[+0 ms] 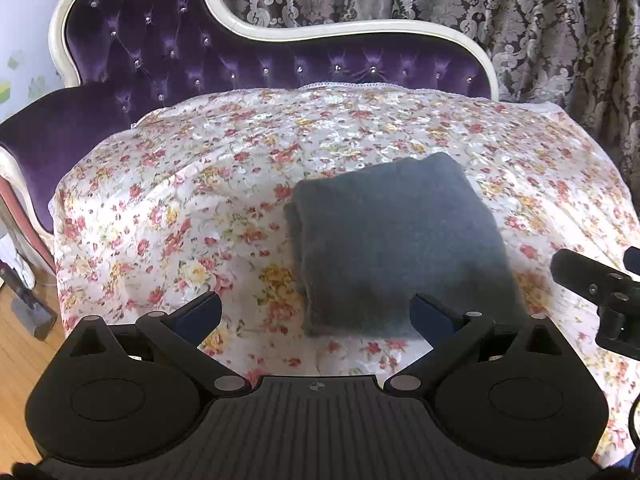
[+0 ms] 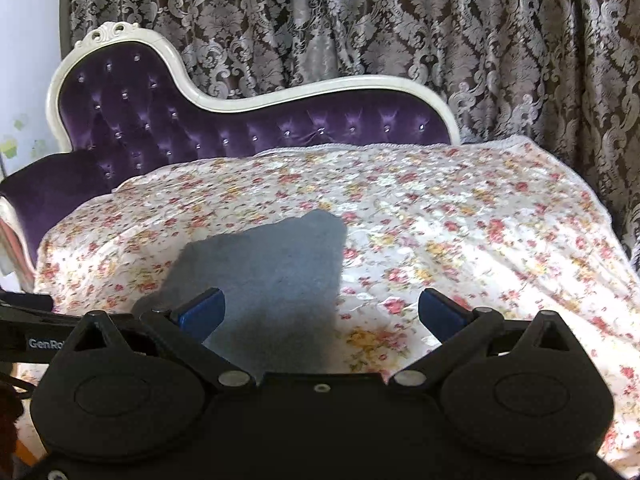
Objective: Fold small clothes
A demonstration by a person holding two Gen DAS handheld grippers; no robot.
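A dark grey garment (image 1: pixel 396 240) lies folded into a thick rectangle on the floral cover (image 1: pixel 180 208) of a couch. It also shows in the right wrist view (image 2: pixel 272 276), lower left of centre. My left gripper (image 1: pixel 316 312) is open and empty, hovering above the garment's near edge. My right gripper (image 2: pixel 320 308) is open and empty, above the garment's near right corner. The right gripper's body (image 1: pixel 600 292) shows at the right edge of the left wrist view.
The couch has a purple tufted back (image 1: pixel 168 52) with a white frame, behind the cover. A patterned curtain (image 2: pixel 440 40) hangs behind it. Wooden floor (image 1: pixel 20 344) and a grey object (image 1: pixel 32 312) lie off the cover's left edge.
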